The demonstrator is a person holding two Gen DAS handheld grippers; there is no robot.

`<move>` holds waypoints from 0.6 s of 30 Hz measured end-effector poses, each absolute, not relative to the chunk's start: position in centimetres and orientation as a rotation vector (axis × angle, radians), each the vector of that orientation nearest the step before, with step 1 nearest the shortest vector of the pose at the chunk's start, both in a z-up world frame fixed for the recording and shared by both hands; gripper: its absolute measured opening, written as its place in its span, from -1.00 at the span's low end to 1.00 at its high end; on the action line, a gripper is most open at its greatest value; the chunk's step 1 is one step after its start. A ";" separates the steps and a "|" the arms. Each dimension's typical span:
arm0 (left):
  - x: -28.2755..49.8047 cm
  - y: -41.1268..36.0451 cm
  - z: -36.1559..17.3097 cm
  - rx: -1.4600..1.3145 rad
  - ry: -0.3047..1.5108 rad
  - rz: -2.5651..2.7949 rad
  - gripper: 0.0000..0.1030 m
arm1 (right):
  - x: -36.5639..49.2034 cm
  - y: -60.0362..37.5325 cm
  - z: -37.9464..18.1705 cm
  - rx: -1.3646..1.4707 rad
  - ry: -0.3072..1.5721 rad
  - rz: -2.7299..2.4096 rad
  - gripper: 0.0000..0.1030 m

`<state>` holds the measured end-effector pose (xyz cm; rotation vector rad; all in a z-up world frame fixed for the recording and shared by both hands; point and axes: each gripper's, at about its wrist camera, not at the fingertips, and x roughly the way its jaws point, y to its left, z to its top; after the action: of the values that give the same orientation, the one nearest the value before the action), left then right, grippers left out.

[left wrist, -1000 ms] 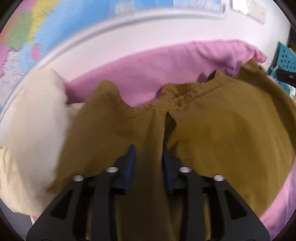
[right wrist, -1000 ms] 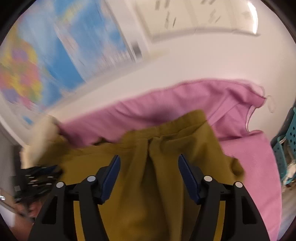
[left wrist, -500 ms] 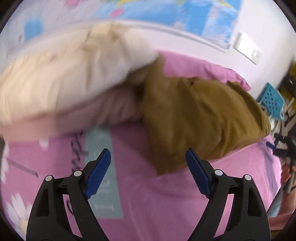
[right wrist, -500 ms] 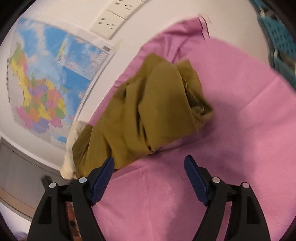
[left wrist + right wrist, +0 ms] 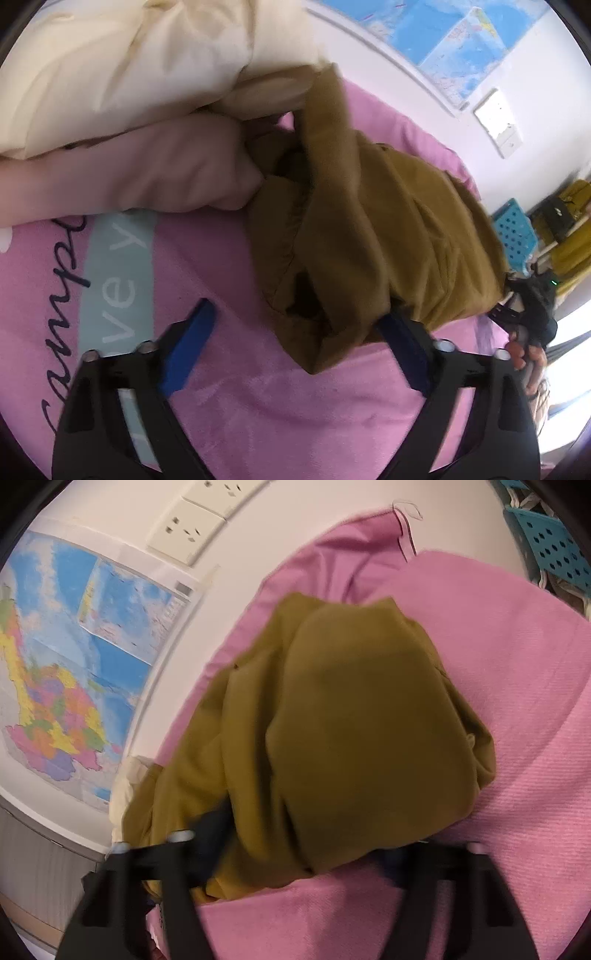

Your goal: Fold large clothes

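Looking along your left gripper (image 5: 295, 332), you see its blue fingers (image 5: 186, 350) spread wide and holding nothing, the mustard garment (image 5: 369, 229) bunched on the pink blanket (image 5: 295, 406) with its near edge lying over the right finger's tip, and cream pillows (image 5: 129, 74) piled beside it against the wall. From your right gripper (image 5: 306, 853), the same garment (image 5: 351, 720) sits heaped on the pink cover (image 5: 517, 701) below the wall map (image 5: 74, 646), its jaws set wide apart around the cloth's near edge without pinching it.
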<state>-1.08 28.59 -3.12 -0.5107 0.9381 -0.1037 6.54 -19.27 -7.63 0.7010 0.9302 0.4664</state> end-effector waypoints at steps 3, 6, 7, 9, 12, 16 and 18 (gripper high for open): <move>-1.4 27.3 -2.1 -0.464 0.924 -0.141 -0.28 | 6.2 -19.6 -7.2 0.713 0.910 0.512 -0.51; -1.7 26.2 -0.7 -0.409 0.897 -0.150 -0.54 | 5.3 -19.6 -6.1 0.708 0.895 0.545 -0.64; -1.8 26.1 -0.3 -0.406 0.887 -0.163 -0.58 | 5.1 -19.7 -5.9 0.713 0.890 0.554 -0.67; -2.8 26.2 0.8 -0.425 0.866 -0.199 -0.63 | 4.0 -20.1 -4.7 0.706 0.869 0.582 -0.69; -5.1 26.2 2.5 -0.416 0.829 -0.249 -0.65 | 1.2 -21.0 -2.4 0.684 0.837 0.645 -0.71; -7.8 25.3 2.5 -0.392 0.867 -0.324 -0.62 | -2.4 -22.5 -1.1 0.640 0.843 0.652 -0.69; -8.3 24.5 1.1 -0.331 0.930 -0.309 -0.55 | -3.5 -22.9 -2.3 0.588 0.904 0.591 -0.62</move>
<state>-8.33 24.53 1.15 -0.3307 0.9297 -0.3088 -3.47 -22.89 -2.34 0.5884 0.9043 0.5912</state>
